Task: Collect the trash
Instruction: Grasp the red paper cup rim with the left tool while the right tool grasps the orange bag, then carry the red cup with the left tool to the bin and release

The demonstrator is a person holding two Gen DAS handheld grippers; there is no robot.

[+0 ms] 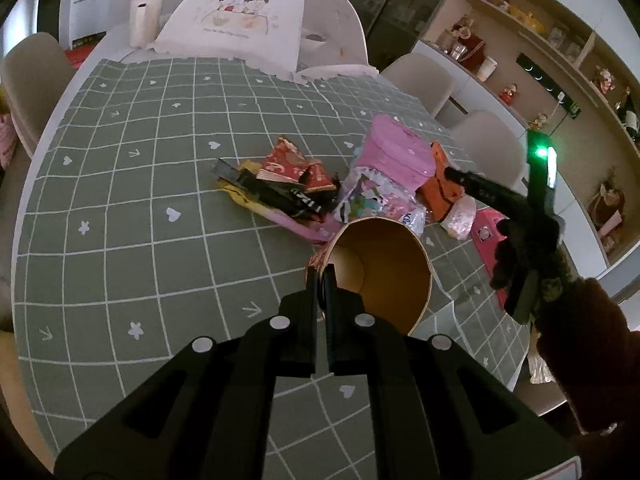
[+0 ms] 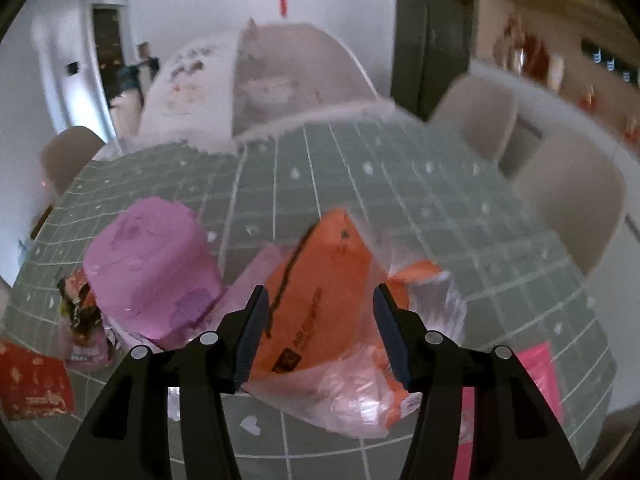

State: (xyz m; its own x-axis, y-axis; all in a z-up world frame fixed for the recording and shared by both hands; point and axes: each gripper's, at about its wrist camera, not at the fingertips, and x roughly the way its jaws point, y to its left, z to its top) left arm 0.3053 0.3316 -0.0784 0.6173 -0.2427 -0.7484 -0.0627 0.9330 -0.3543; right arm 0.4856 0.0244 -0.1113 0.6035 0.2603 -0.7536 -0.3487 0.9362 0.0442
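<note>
My left gripper is shut on the rim of a brown paper cup, tilted with its mouth toward the trash pile. The pile on the green checked tablecloth holds red and black wrappers, a pink crumpled roll, a printed plastic bag and an orange wrapper. My right gripper is open, its fingers on either side of the orange wrapper, which lies in clear plastic. The pink roll is to its left. In the left wrist view the right gripper reaches the orange wrapper.
A white food cover and a white flask stand at the table's far end. A pink box lies near the right table edge. Chairs surround the table. Shelves with ornaments line the right wall.
</note>
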